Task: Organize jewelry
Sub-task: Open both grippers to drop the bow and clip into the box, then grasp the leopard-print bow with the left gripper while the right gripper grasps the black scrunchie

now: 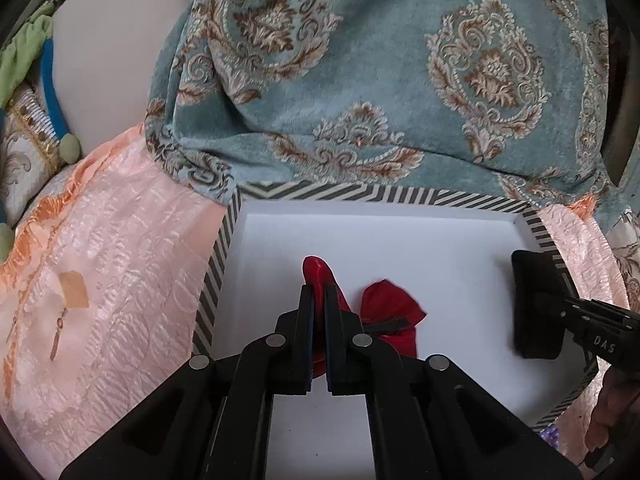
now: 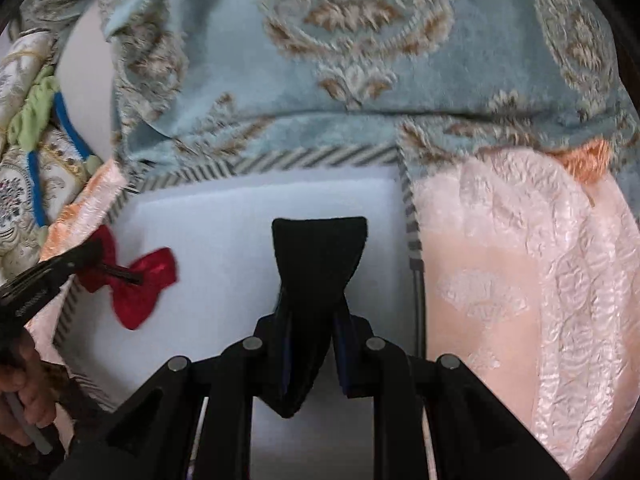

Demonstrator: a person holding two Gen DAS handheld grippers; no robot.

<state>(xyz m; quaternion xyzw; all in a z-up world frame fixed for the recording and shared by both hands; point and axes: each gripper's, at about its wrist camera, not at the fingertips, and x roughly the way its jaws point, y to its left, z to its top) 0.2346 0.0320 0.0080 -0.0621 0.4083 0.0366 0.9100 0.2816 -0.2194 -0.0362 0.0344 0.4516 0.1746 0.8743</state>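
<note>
Both grippers are over the striped box [image 1: 224,240], left gripper [image 1: 316,292] clamped on a red bow [image 1: 384,308] mid-box, right gripper [image 2: 316,312] pinching a black bow [image 2: 320,248] by the right edge, probably to set them inside.

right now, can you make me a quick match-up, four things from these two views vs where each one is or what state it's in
1. red bow
2. black pouch
3. striped box
4. earrings

a. lying on the pink cloth outside the box
b. open, white inside
c. pinched in the left gripper
d. clamped in the right gripper

Pairs: 1-c, 2-d, 3-b, 4-a
</note>
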